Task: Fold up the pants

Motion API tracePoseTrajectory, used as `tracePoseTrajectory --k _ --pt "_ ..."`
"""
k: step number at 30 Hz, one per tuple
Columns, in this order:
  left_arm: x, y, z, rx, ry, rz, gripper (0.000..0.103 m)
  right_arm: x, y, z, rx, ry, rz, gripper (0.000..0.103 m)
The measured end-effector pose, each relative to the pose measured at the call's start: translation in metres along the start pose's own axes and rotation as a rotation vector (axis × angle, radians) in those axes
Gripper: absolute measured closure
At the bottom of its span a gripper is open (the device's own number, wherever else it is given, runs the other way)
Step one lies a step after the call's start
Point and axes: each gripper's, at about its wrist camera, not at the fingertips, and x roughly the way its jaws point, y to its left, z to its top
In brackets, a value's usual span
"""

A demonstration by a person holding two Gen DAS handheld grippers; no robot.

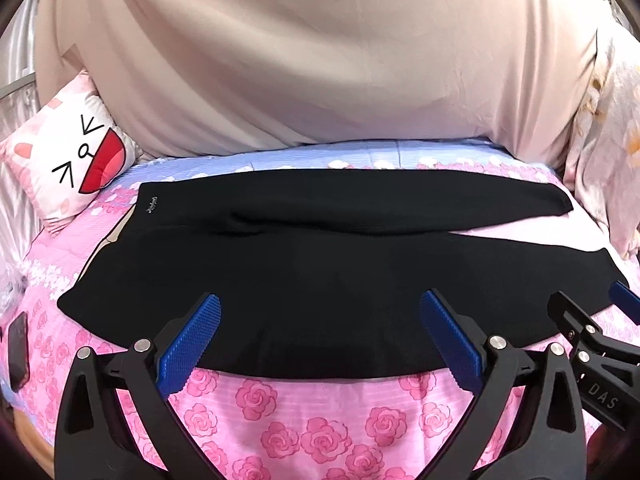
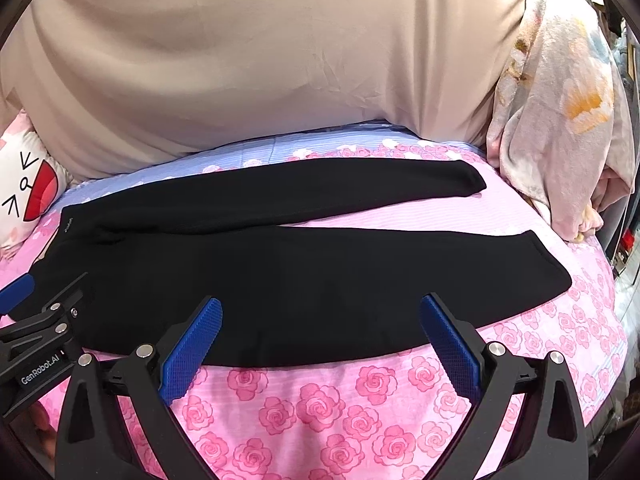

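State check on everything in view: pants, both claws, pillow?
black pants: spread flat on the bed sheet, unfolded, legs splayed apart
left claw: open, holding nothing, over the pants' near edge
right claw: open, holding nothing
cartoon pillow: propped up, off the pants

Black pants on pink rose-print sheet; beige drape; blue tool pads.

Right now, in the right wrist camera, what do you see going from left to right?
Cartoon-face pillow → black pants → floral blanket.
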Motion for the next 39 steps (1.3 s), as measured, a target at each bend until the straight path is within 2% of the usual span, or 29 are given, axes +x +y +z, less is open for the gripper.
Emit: tracePoseTrajectory --k 3,5,9,16,19,39 --pt "0.0 -0.001 -0.001 0.003 0.0 0.006 0.005 0.0 -0.002 0.001 0.004 0.0 -0.001 0.006" --pt "-0.003 -0.002 -0.001 0.009 -0.037 0.017 0.005 0.0 -0.002 0.0 0.004 -0.003 0.0 0.006" --pt "-0.006 -0.005 -0.003 0.017 -0.062 0.034 0.005 0.0 -0.001 0.0 0.003 -0.002 -0.002 0.006" --pt "0.0 -0.005 -0.003 0.036 -0.021 0.034 0.005 0.0 -0.002 -0.001 0.003 0.0 -0.003 0.006" --pt "0.005 -0.007 -0.002 0.056 0.026 0.021 0.005 0.0 -0.002 -0.001 0.003 0.0 -0.002 0.006" --pt "0.008 -0.011 -0.003 0.05 0.031 0.016 0.005 0.003 -0.001 -0.002 -0.004 0.006 -0.003 0.006"
